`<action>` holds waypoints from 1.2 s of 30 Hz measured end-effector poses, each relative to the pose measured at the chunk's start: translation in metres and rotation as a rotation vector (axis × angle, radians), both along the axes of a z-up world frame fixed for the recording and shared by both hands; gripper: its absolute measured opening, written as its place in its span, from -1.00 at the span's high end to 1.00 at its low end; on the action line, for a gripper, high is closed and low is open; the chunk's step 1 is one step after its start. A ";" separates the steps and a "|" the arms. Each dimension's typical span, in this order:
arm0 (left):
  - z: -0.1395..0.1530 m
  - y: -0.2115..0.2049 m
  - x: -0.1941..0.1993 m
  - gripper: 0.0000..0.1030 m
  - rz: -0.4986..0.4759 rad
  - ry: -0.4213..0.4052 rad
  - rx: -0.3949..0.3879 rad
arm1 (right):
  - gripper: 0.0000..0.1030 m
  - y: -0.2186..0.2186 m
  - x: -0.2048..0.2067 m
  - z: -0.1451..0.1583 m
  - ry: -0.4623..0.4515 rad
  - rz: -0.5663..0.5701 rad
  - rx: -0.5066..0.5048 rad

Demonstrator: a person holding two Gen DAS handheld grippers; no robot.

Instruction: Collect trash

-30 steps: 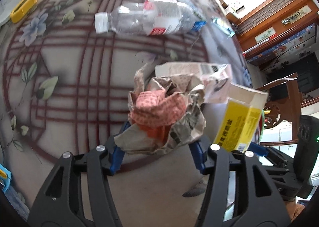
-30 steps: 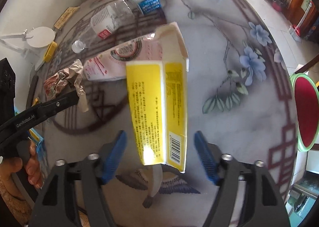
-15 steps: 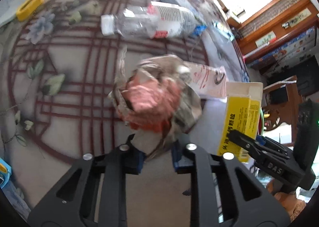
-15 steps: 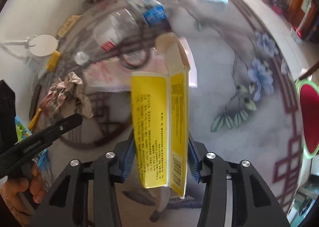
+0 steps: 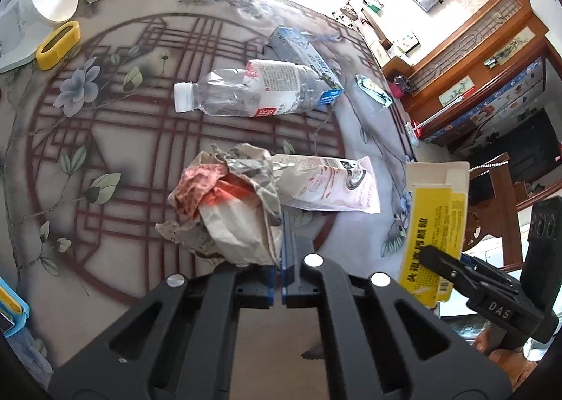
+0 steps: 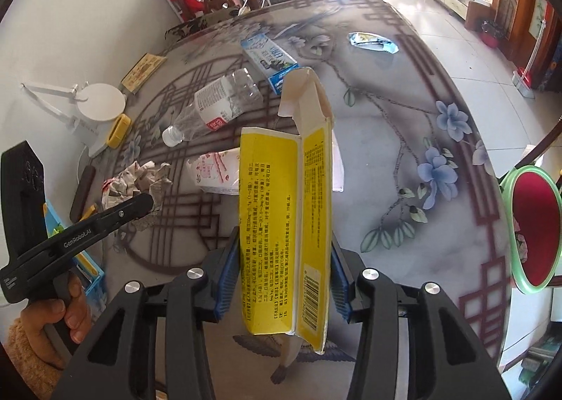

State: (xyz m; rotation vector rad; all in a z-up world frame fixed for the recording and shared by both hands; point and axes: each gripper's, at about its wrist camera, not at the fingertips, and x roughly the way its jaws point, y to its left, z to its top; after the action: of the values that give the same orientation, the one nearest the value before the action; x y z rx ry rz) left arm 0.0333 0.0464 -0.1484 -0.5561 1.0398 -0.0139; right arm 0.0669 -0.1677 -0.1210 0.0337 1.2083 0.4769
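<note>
Two grasps: left hand-held gripper [image 5: 281, 252] pinches paper wad [image 5: 228, 210]; right hand-held gripper [image 6: 284, 270] clamps yellow carton [image 6: 284, 224].

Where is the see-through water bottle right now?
The clear plastic bottle lies on its side on the table, beyond the crumpled paper wad, with the blue-and-white carton touching its far end.

Bottle [image 5: 246, 89] behind paper wad [image 5: 228, 203]; carton [image 5: 330, 185] right.

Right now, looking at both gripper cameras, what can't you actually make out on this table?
- Crumpled newspaper wad: the left gripper covers its pinched edge in the left view.
- White-and-pink flat pouch: the yellow cardboard box hides its right end in the right view.
- Blue tray: cut off by the left view's edge.
</note>
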 end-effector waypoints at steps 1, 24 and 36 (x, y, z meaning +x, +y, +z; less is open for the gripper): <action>0.000 0.001 0.000 0.98 0.003 0.001 0.000 | 0.14 -0.001 0.001 0.001 -0.001 -0.004 0.003; 0.027 -0.063 0.013 0.98 -0.142 -0.049 0.025 | 0.14 -0.050 0.003 0.004 -0.011 -0.092 0.007; 0.026 -0.111 0.029 0.98 -0.199 -0.036 0.029 | 0.13 -0.098 0.014 0.002 -0.003 -0.134 0.016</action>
State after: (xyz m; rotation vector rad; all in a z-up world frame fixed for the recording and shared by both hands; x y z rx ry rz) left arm 0.0626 -0.0648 -0.1221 -0.4227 1.0548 -0.1834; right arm 0.0805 -0.2660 -0.1188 0.1268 1.1907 0.3689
